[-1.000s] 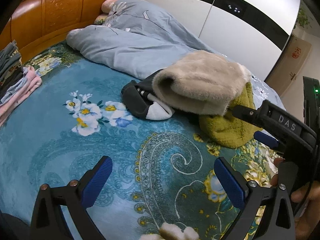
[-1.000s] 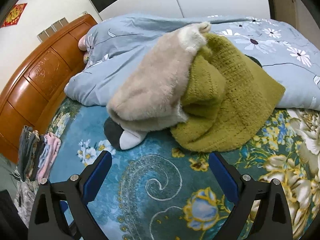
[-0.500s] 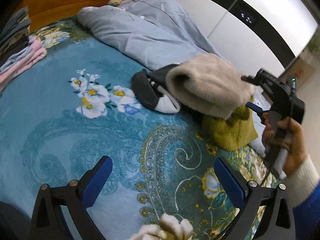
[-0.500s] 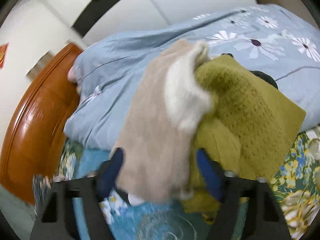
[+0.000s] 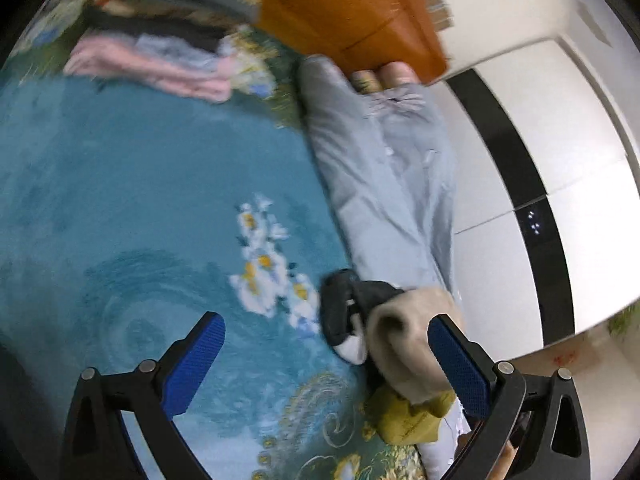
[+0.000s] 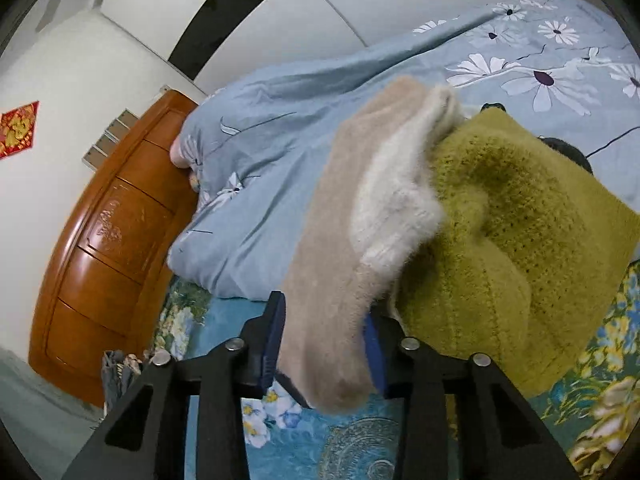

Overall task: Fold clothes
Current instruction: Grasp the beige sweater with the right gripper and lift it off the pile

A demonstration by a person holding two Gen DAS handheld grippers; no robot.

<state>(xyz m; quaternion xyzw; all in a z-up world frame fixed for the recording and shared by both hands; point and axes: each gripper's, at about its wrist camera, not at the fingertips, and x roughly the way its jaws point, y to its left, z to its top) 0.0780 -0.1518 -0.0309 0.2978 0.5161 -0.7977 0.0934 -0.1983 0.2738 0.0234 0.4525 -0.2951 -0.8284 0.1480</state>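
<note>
1. Beige and fluffy, the plush fleece garment (image 6: 344, 248) fills the centre of our right wrist view, draped over an olive-green knitted sweater (image 6: 520, 248) that lies to its right.
2. Our right gripper (image 6: 324, 344) is clamped on the lower end of that beige garment, its blue pads pressing the fleece from both sides at lower centre.
3. Our left gripper (image 5: 326, 364) stands wide open at the bottom of the left wrist view, nothing between its blue pads; the frame is motion-blurred.
4. Just beyond its right finger we see the same beige garment (image 5: 408, 344) at lower right, resting on a dark grey and white garment (image 5: 344, 312), with the olive sweater (image 5: 404, 416) under it.
5. All of this lies on a teal floral bedspread (image 5: 140, 208).
6. A pale blue flowered duvet (image 6: 280, 148) is bunched behind the pile.
7. A stack of folded pink and grey clothes (image 5: 160, 52) sits at upper left of the left view, near the orange wooden headboard (image 6: 108, 248).
</note>
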